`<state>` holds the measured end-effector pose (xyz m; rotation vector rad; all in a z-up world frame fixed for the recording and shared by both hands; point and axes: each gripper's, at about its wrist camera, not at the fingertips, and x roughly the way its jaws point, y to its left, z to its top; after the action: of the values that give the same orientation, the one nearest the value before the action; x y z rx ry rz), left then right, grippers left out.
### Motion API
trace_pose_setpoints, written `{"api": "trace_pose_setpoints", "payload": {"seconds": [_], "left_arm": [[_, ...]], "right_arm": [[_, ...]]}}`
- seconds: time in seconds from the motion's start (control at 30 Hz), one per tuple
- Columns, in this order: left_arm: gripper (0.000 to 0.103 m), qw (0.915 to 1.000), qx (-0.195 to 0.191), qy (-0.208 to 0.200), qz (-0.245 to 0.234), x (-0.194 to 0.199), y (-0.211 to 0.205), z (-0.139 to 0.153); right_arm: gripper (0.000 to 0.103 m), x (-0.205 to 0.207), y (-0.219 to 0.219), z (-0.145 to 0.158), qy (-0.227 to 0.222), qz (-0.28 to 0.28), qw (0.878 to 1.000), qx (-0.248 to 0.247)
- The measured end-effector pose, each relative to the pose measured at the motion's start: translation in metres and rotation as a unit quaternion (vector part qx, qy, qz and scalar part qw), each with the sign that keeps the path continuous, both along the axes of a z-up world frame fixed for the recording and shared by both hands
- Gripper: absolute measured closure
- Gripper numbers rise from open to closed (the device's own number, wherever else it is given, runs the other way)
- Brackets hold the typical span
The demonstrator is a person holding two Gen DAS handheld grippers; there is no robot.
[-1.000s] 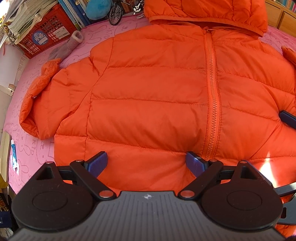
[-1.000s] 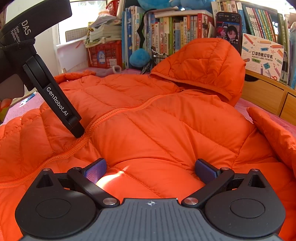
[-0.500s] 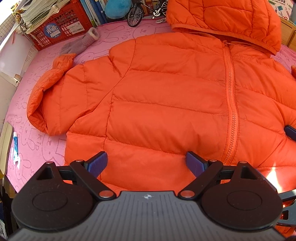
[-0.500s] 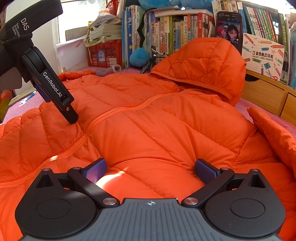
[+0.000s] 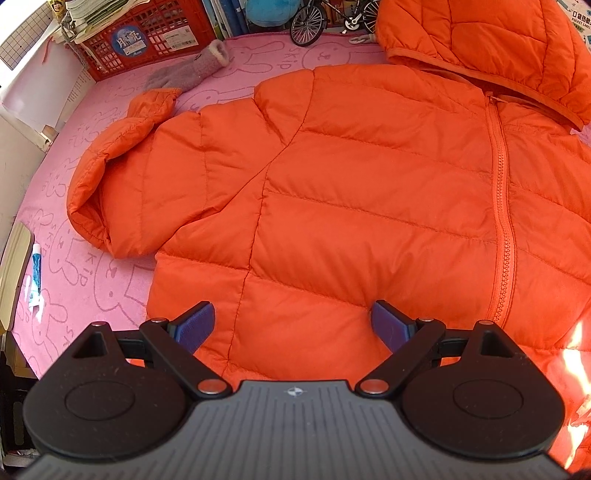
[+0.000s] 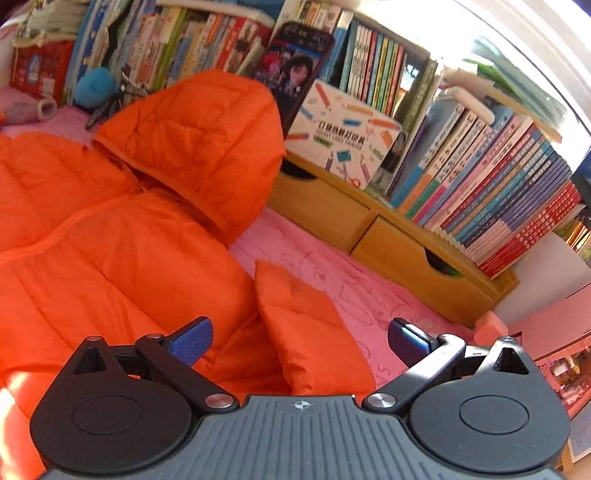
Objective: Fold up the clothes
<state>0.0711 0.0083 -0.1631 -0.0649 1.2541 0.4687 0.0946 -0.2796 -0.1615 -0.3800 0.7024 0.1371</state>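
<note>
The right gripper [image 6: 300, 341] has swung off the zipped orange quilted hooded jacket [image 5: 369, 206], spread flat on the pink rabbit-print cloth [image 5: 92, 280], toward its right sleeve [image 6: 306, 332]; both grippers gape, empty, left gripper [image 5: 293, 325] over the hem.

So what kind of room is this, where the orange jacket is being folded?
Probably a child's bedroom or study corner at home. The jacket lies on a pink cloth printed with rabbits, rows of books stand on wooden drawers, and a toy bicycle sits at the back.
</note>
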Motion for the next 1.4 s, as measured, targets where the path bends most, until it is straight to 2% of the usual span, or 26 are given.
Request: {"api": "trace_pose_setpoints", "payload": {"seconds": [0.03, 0.07, 0.1, 0.23, 0.27, 0.37, 0.43, 0.5, 0.57, 0.63, 0.7, 0.8, 0.93, 0.97, 1.03, 1.1, 1.17, 1.23, 1.3, 1.33, 1.4], "left_arm": [[0.01, 1.0, 0.0, 0.0, -0.001, 0.0, 0.0, 0.0], [0.01, 1.0, 0.001, 0.0, -0.004, 0.0, 0.0, 0.0], [0.01, 1.0, 0.002, 0.0, -0.006, -0.001, 0.0, -0.001], [0.009, 0.9999, 0.003, 0.001, -0.01, -0.001, -0.001, -0.002], [0.009, 0.9999, 0.003, 0.001, -0.01, -0.001, -0.001, -0.003], [0.009, 0.9999, 0.004, 0.002, -0.011, 0.0, -0.001, -0.004], [0.009, 0.9999, 0.004, 0.003, -0.011, 0.0, -0.001, -0.005], [0.009, 0.9999, 0.004, 0.004, -0.012, 0.0, -0.001, -0.005], [0.009, 0.9999, 0.005, 0.004, -0.013, 0.0, -0.001, -0.006], [0.01, 0.9998, 0.01, 0.004, -0.019, 0.0, -0.003, -0.005], [0.01, 0.9997, 0.012, 0.004, -0.021, 0.0, -0.003, -0.005], [0.01, 0.9997, 0.012, 0.004, -0.021, -0.001, -0.004, -0.005], [0.01, 0.9997, 0.012, 0.0, -0.019, -0.004, -0.004, -0.002], [0.01, 0.9997, 0.012, -0.001, -0.019, -0.005, -0.003, -0.001], [0.01, 0.9998, 0.012, -0.003, -0.018, -0.006, -0.003, 0.0], [0.01, 0.9998, 0.011, -0.007, -0.015, -0.009, 0.001, 0.002], [0.01, 0.9998, 0.01, -0.013, -0.011, -0.014, 0.007, 0.004], [0.01, 0.9998, 0.009, -0.018, -0.007, -0.018, 0.014, 0.007], [0.01, 0.9996, 0.012, -0.027, -0.001, -0.023, 0.026, 0.011], [0.01, 0.9994, 0.014, -0.032, 0.001, -0.026, 0.033, 0.013], [0.01, 0.9989, 0.017, -0.044, 0.008, -0.03, 0.053, 0.018]], "right_arm": [[0.035, 0.003, -0.008, 0.003, -0.009, -0.022, 1.0, -0.011], [0.075, 0.006, -0.016, 0.005, -0.018, -0.044, 0.999, -0.022], [0.083, 0.009, -0.024, 0.008, -0.027, -0.066, 0.997, -0.033], [0.083, 0.02, -0.056, 0.018, -0.062, -0.154, 0.983, -0.076], [0.083, 0.014, -0.073, 0.029, -0.08, -0.186, 0.976, -0.084], [0.077, 0.002, -0.131, 0.039, -0.086, -0.279, 0.951, -0.099], [0.065, 0.001, -0.155, 0.029, -0.053, -0.311, 0.944, -0.097], [0.03, 0.0, -0.179, 0.019, -0.02, -0.342, 0.935, -0.095], [0.016, -0.005, -0.192, 0.014, -0.002, -0.362, 0.928, -0.085], [0.011, -0.012, -0.195, 0.014, 0.001, -0.372, 0.926, -0.066], [0.0, -0.024, -0.181, 0.021, -0.027, -0.374, 0.926, -0.05], [0.0, -0.045, -0.15, 0.03, -0.073, -0.368, 0.926, -0.03], [0.0, -0.062, -0.104, 0.024, -0.083, -0.333, 0.939, -0.025], [0.001, -0.067, -0.096, 0.023, -0.073, -0.302, 0.95, 0.01], [0.009, -0.075, -0.078, 0.019, -0.048, -0.231, 0.968, 0.088], [0.027, -0.078, -0.051, 0.01, -0.02, -0.143, 0.977, 0.154], [0.037, -0.078, -0.016, -0.006, -0.004, -0.067, 0.984, 0.165], [0.038, -0.073, 0.012, -0.017, 0.009, -0.011, 0.986, 0.163], [0.039, -0.059, 0.024, -0.028, 0.02, -0.014, 0.991, 0.129], [0.039, -0.05, 0.018, -0.036, 0.027, -0.044, 0.993, 0.106], [0.04, -0.03, -0.004, -0.057, 0.048, -0.137, 0.988, 0.059]]}}
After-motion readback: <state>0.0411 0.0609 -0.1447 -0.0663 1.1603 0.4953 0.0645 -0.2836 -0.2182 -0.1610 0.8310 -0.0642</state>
